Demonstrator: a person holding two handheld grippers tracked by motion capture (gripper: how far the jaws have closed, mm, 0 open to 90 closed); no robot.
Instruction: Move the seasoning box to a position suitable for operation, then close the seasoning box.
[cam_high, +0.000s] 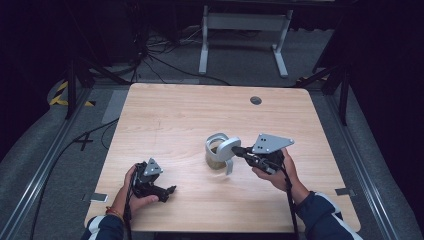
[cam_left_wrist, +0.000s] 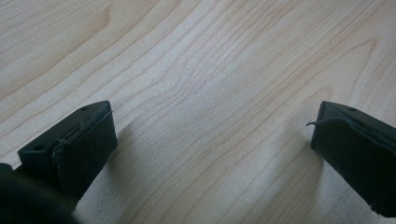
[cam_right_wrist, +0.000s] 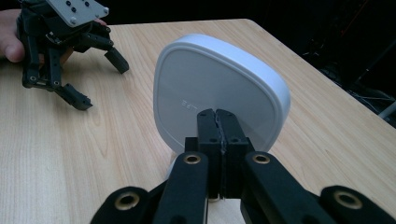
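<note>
A pale wooden worktop (cam_high: 165, 110) with rounded corners and a fine wavy grain spreads under both tools; a small round grey plug (cam_high: 256, 100) sits in it well beyond the right tool (cam_high: 239, 150). That tool, black and hinged, with a grey three-cornered plate on top, has its jaws pressed together with no gap. They appear to pinch the lower edge of a white lid (cam_right_wrist: 219, 93), though the exact contact is hidden behind them. The lid is smooth plastic, square with rounded corners and a raised rim, and stands on edge just ahead of the jaws. From above, the lid (cam_high: 228, 148) tilts against a clear round container (cam_high: 216, 152) with a white collar and something tan inside; the right gripper view hides that container behind the lid but shows faint lettering on the lid's face. Well to the left of the right tool, the left tool (cam_high: 171, 190) rests in a hand on the worktop. Its own view shows the jaws wide apart, their fuzzy black pads (cam_left_wrist: 86, 142) frayed at the edges, with bare wood between them.
</note>
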